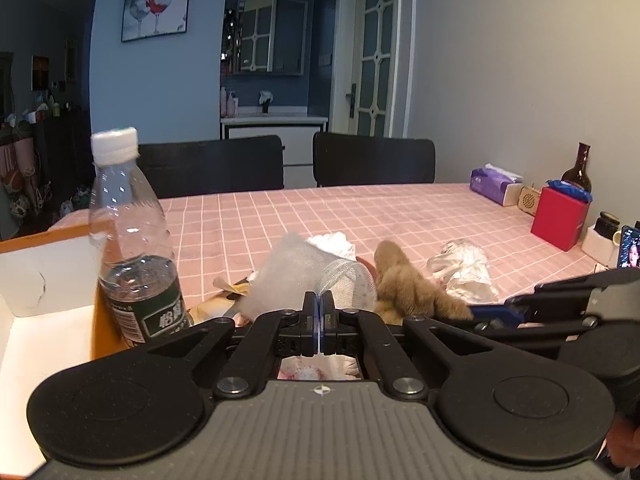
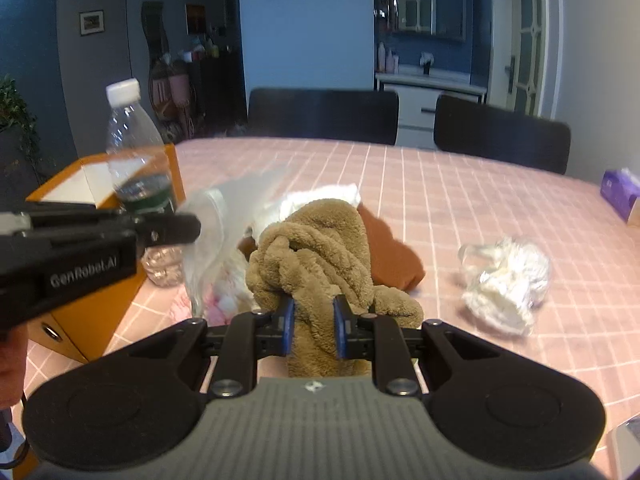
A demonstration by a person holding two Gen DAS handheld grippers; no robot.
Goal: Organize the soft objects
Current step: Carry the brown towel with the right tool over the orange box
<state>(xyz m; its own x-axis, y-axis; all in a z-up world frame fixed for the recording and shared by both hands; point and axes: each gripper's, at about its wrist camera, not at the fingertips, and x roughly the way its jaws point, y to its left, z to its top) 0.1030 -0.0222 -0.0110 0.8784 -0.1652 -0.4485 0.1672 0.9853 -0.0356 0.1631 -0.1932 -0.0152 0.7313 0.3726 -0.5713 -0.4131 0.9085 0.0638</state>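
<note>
My left gripper [image 1: 319, 305] is shut on the edge of a clear plastic zip bag [image 1: 296, 272], which stands up above the jaws. From the right wrist view the left gripper [image 2: 192, 227] shows at the left with the plastic bag [image 2: 228, 216] hanging from it. My right gripper [image 2: 314, 322] is shut on a brown fleece cloth [image 2: 316, 248], bunched and lifted off the pink checked tablecloth [image 2: 440, 200]. The brown cloth [image 1: 408, 284] also shows right of the bag. Behind lie a white cloth [image 2: 320, 200] and a rust-brown cloth [image 2: 392, 252].
An open orange box [image 2: 104, 184] with a white inside stands at the left, a water bottle [image 1: 128, 240] beside it. A crumpled white bag [image 2: 504, 280] lies to the right. A tissue pack [image 1: 494, 184], red box [image 1: 560, 216] and dark bottle [image 1: 578, 168] stand by the wall. Two black chairs [image 1: 372, 160] are behind.
</note>
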